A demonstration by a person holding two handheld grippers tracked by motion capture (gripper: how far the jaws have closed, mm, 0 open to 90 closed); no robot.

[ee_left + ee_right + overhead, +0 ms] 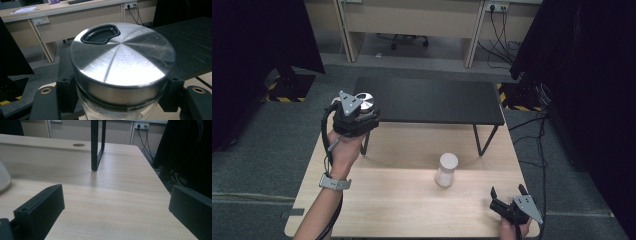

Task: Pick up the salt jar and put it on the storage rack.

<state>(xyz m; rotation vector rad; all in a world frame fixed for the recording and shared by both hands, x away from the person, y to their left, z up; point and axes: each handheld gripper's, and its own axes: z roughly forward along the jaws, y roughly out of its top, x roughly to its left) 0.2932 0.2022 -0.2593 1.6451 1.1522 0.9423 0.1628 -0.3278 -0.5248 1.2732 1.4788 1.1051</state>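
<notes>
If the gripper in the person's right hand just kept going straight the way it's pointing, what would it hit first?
Probably the black metal leg of the low shelf, standing ahead across bare light wooden tabletop. The right gripper has its jaws wide apart; depth is hard to judge, so it might slide just past.

No legible text, brand, number or label anywhere. Lid [122, 60] is plain brushed metal, no marking. White cup [446, 169] is blank. Paper on the far desk [23, 10] and sticker by the wall socket [41, 20] are too blurred to read. Only sign-like marking: yellow-black hazard stripes on the floor bases [282, 99], no wording on them.
</notes>
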